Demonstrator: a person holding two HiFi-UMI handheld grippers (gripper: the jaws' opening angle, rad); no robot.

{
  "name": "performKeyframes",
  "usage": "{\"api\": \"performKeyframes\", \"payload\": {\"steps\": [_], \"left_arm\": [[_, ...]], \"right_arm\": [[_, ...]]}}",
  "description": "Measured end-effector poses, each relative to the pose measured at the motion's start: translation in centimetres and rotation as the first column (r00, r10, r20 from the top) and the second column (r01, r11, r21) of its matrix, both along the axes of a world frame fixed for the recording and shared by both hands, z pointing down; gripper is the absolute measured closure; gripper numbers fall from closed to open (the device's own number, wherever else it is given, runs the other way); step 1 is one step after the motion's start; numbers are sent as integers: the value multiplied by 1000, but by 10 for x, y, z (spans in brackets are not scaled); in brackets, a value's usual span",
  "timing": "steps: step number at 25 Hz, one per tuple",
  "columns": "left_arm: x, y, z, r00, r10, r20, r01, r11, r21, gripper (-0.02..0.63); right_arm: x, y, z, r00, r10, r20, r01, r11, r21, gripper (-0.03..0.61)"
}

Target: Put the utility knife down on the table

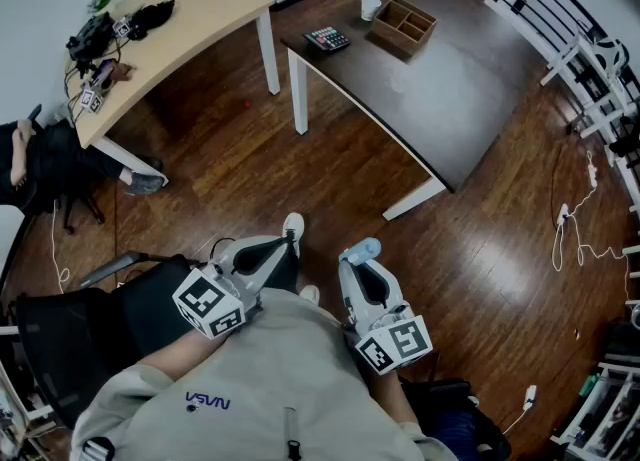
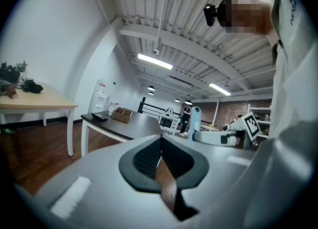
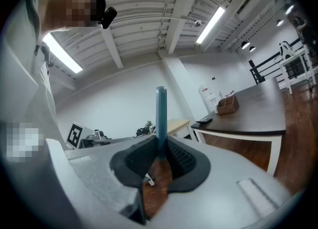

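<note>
Head view shows both grippers close to the person's body, over the wooden floor (image 1: 250,149). The left gripper (image 1: 283,244) has its jaws pressed together, empty. The right gripper (image 1: 357,257) is clamped on the blue knife (image 3: 161,116), which stands upright between its jaws. Well beyond stands the dark table (image 1: 450,109), with a box (image 1: 403,25) near the tabletop's far edge.

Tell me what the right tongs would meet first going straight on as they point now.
Nothing close. Past the right tongs and their utility knife comes bare floor, then probably the light wooden table; the dark table lies off to the right. Depth is unclear.
</note>
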State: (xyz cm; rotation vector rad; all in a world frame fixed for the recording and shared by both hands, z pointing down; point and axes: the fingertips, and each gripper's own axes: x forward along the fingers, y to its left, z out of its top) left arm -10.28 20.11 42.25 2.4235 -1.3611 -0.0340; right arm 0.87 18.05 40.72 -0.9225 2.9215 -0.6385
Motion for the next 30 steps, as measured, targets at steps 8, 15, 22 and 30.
{"api": "performKeyframes", "payload": {"steps": [8,15,22,30], "left_arm": [[5,-103,9,988,157,-8,-157,988,-6,612],[-7,-204,-3,962,267,-55,-266,964,31,612],[-37,-277,-8,947,306,-98,-304,952,29,612],[-42,-336,6,954,284,-97,-286,958,-6,612]], "right_arm": [[0,-88,18,990,129,-62,-133,989,-68,515],[-18,-181,3,962,235,-143,-245,968,-60,515],[-9,-255,4,894,384,-231,-402,915,-32,515],[30,-332,30,843,460,-279,-493,868,-58,515]]}}
